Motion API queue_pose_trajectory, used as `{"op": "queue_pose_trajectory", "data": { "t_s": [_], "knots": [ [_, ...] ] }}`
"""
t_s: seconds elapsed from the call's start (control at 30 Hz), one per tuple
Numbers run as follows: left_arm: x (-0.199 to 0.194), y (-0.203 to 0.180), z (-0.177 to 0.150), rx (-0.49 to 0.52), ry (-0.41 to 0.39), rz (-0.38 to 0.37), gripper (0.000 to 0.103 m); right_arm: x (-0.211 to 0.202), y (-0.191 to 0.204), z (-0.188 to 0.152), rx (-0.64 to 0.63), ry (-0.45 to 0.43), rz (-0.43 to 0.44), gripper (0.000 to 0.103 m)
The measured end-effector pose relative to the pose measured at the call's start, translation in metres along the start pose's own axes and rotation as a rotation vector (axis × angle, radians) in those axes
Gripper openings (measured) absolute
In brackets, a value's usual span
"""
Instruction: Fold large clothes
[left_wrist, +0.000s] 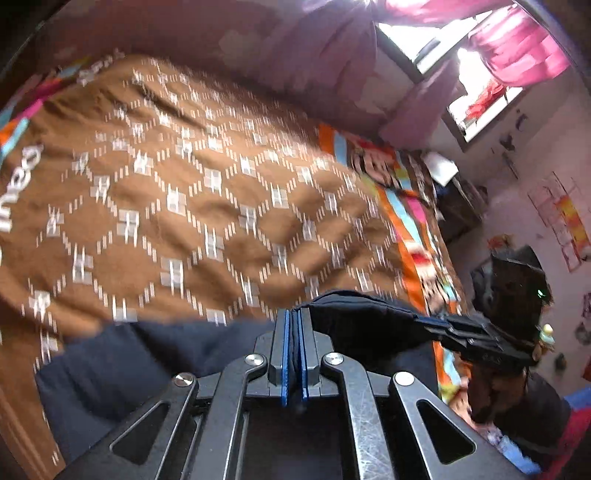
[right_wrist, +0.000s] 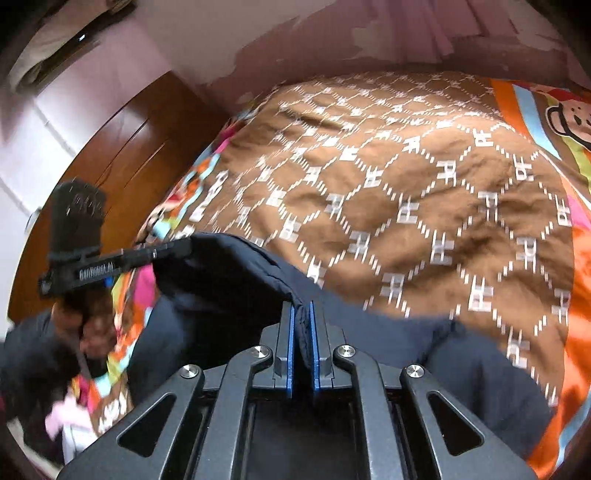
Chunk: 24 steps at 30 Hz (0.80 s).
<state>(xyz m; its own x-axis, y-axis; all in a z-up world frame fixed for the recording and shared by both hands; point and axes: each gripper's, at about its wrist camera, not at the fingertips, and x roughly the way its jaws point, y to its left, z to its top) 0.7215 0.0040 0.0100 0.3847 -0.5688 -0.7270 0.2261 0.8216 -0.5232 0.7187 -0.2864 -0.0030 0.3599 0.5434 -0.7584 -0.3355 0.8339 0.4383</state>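
Observation:
A dark navy garment (left_wrist: 155, 362) hangs over a bed with a brown patterned blanket (left_wrist: 192, 206). My left gripper (left_wrist: 294, 317) is shut on the garment's upper edge. My right gripper (right_wrist: 303, 314) is shut on the same edge of the garment (right_wrist: 221, 280). The cloth stretches between the two grippers, held above the bed. In the left wrist view the right gripper (left_wrist: 480, 341) shows at the right; in the right wrist view the left gripper (right_wrist: 110, 266) shows at the left, with a black-gloved hand (right_wrist: 77, 218) on it.
The blanket (right_wrist: 406, 184) has a bright orange, blue and pink cartoon border (right_wrist: 546, 107). A wooden wardrobe (right_wrist: 110, 147) stands left of the bed. A window with pink curtains (left_wrist: 517, 48) and a pink wall lie beyond the bed's far side.

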Motion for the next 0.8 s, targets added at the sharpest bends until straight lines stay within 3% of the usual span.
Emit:
{"op": "queue_pose_trajectory", "data": {
  "t_s": [0.23, 0.43, 0.57, 0.7, 0.8],
  "knots": [
    [0.042, -0.007, -0.043, 0.115, 0.225, 0.149, 0.004, 0.038, -0.003, -0.048, -0.038, 0.176, -0.052, 0.007],
    [0.095, -0.004, -0.058, 0.208, 0.366, 0.283, 0.004, 0.077, -0.019, -0.065, 0.018, 0.233, -0.082, 0.007],
    [0.113, -0.009, -0.068, 0.271, 0.409, 0.348, 0.005, 0.097, -0.029, -0.075, 0.035, 0.246, -0.112, 0.006],
    [0.092, -0.012, -0.066, 0.259, 0.370, 0.295, 0.006, 0.080, -0.025, -0.074, 0.056, 0.236, -0.087, 0.007],
    [0.076, -0.012, -0.064, 0.244, 0.402, 0.286, 0.008, 0.064, -0.020, -0.077, 0.017, 0.250, -0.091, 0.015]
  ]
}}
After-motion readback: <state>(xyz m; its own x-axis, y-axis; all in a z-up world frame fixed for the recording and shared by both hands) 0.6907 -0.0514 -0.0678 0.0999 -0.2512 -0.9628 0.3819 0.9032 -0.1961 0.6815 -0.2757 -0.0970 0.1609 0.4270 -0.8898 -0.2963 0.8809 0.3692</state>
